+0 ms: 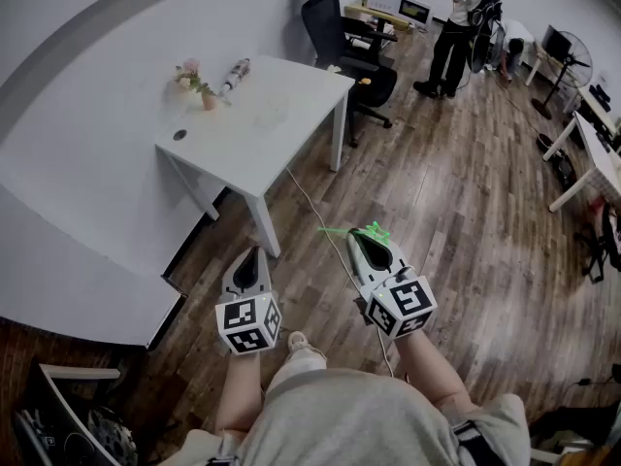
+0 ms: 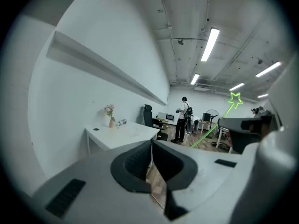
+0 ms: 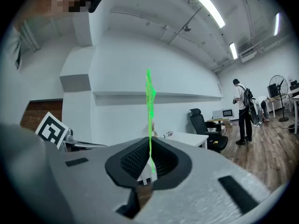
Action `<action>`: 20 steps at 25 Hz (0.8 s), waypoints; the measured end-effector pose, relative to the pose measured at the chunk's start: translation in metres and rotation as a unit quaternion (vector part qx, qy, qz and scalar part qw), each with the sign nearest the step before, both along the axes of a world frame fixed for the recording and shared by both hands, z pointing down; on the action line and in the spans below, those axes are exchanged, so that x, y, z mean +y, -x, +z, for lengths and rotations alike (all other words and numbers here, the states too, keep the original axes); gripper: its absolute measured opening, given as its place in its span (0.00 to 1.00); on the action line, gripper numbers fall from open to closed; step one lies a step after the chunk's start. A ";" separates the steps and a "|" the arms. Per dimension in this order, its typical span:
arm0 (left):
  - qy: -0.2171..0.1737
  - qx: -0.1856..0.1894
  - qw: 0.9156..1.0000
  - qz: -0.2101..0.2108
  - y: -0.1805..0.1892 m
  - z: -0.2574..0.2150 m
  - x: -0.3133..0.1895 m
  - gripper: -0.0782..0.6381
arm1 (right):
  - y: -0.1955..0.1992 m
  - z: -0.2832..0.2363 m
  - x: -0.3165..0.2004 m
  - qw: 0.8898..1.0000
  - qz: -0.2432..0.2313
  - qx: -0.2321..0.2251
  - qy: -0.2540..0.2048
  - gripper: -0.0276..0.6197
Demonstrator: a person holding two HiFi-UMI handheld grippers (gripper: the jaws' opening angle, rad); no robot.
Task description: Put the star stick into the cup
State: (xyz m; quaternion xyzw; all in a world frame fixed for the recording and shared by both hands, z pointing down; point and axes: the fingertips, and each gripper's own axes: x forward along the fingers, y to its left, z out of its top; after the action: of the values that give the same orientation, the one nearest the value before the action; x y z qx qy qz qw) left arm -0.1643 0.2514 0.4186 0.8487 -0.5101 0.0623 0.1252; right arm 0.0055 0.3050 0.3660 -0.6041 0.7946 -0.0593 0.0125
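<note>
Right tongs (image 1: 367, 233) clamped on the green star stick (image 3: 149, 101), left tongs (image 1: 255, 253) closed together on nothing, both over the floor (image 1: 466, 212) well apart from the white surface (image 1: 291, 90): apparently the carrying step, next calling for an approach to the cup, not discernible here.
</note>
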 end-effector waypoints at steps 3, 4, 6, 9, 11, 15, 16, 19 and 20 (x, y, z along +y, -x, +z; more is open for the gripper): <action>-0.008 -0.007 1.000 0.014 -0.017 0.001 0.058 0.13 | -0.003 0.001 0.058 1.000 -0.003 -0.002 -0.009 0.06; -0.009 -0.011 1.000 0.020 -0.023 0.003 0.078 0.13 | -0.004 0.002 0.076 1.000 -0.003 -0.002 -0.011 0.06; -0.009 -0.018 0.999 0.030 -0.032 0.006 0.114 0.13 | -0.007 0.005 0.111 1.000 -0.003 -0.001 -0.011 0.06; -0.006 -0.019 0.999 0.033 -0.039 0.009 0.159 0.13 | -0.009 0.009 0.151 1.000 -0.011 0.000 -0.007 0.06; -0.003 -0.019 1.000 0.025 -0.038 0.010 0.180 0.13 | -0.009 0.010 0.170 1.000 -0.017 0.000 -0.006 0.06; -0.001 -0.020 1.000 0.014 -0.035 0.007 0.207 0.13 | -0.012 0.008 0.197 1.000 -0.019 -0.003 -0.010 0.06; -0.003 -0.018 1.000 0.015 -0.035 0.005 0.212 0.13 | -0.013 0.008 0.202 1.000 -0.019 -0.003 -0.011 0.06; -0.007 -0.015 1.000 0.014 -0.036 0.003 0.221 0.13 | -0.017 0.009 0.213 1.000 -0.017 -0.005 -0.010 0.06; -0.008 -0.015 1.000 0.013 -0.037 0.002 0.223 0.13 | -0.018 0.009 0.215 1.000 -0.018 -0.006 -0.010 0.06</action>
State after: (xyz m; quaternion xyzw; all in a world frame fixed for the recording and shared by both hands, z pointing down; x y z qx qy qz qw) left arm -0.1274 0.4746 0.4211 0.8553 -0.5010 0.0728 0.1103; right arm 0.0237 0.5204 0.3748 -0.5896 0.8055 -0.0551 0.0221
